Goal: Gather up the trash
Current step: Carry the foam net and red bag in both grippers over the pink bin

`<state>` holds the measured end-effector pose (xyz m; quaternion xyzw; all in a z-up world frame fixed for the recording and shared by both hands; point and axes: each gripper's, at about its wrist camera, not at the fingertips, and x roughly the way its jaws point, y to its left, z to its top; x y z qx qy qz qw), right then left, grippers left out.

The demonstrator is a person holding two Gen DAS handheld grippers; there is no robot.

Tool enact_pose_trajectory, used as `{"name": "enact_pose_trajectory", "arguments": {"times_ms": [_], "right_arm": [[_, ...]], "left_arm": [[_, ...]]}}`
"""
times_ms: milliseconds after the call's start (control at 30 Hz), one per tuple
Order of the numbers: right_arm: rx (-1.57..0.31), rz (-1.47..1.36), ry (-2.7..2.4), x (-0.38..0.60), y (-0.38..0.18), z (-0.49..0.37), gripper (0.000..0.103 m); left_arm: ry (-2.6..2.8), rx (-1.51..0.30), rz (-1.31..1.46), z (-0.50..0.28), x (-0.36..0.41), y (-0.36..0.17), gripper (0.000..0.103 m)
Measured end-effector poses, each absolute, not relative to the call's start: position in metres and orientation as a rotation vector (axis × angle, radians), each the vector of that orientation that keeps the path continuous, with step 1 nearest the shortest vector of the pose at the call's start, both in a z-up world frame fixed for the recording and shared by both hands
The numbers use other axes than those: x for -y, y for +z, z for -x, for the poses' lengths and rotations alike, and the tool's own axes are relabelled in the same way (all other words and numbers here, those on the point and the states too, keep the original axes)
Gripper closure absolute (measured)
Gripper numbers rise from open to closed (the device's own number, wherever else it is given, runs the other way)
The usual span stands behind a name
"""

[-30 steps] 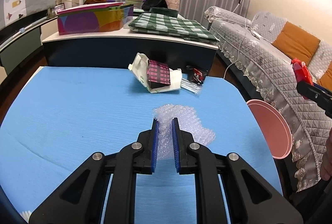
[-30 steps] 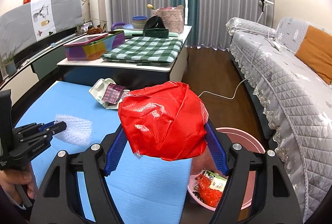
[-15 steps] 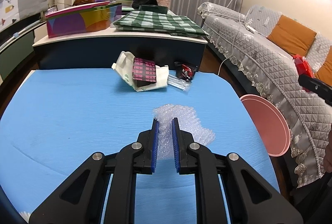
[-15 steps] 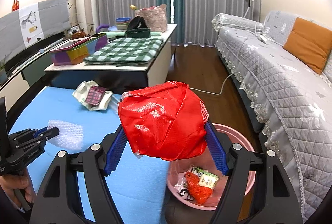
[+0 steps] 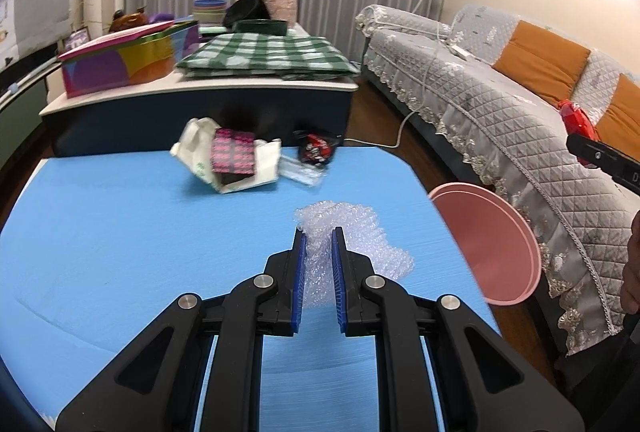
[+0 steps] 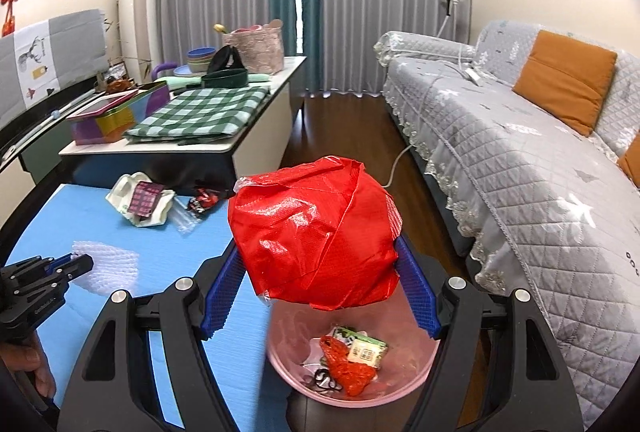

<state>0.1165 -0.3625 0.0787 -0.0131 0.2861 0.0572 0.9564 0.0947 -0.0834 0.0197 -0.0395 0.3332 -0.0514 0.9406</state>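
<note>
My left gripper (image 5: 319, 238) is shut on a crumpled piece of clear bubble wrap (image 5: 352, 240), held over the blue table (image 5: 120, 232). The right gripper (image 6: 320, 264) is shut on a bulky red plastic bag (image 6: 316, 232), which hangs above the pink bin (image 6: 288, 372) beside the table's right edge. The bin (image 5: 488, 236) holds several wrappers, one red. From the right wrist view the left gripper (image 6: 78, 264) and its bubble wrap (image 6: 110, 266) appear at the lower left. A white paper bag with a pink patterned box (image 5: 230, 157), a dark snack wrapper (image 5: 316, 149) and a clear film lie at the table's far edge.
Behind the blue table stands a low white table (image 5: 200, 89) with a green checked cloth, a colourful box and bowls. A grey quilted sofa (image 6: 520, 171) with orange cushions runs along the right. A white cable lies on the wooden floor between them.
Both grippers have carried their loads to the right. The red bag has come from above the table's edge to above the pink bin, and the bin sits nearer in the left wrist view.
</note>
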Motion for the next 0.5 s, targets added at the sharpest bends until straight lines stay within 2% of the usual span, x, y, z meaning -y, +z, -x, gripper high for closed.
{"name": "enact_pose_trajectory", "arguments": {"times_ms": [500], "right_arm": [[-0.611,0.039,0.007,0.403,0.073,-0.128,0.031]], "left_arm": [[-0.207,-0.668,0.049,-0.123,0.161,0.039,0.09]]}}
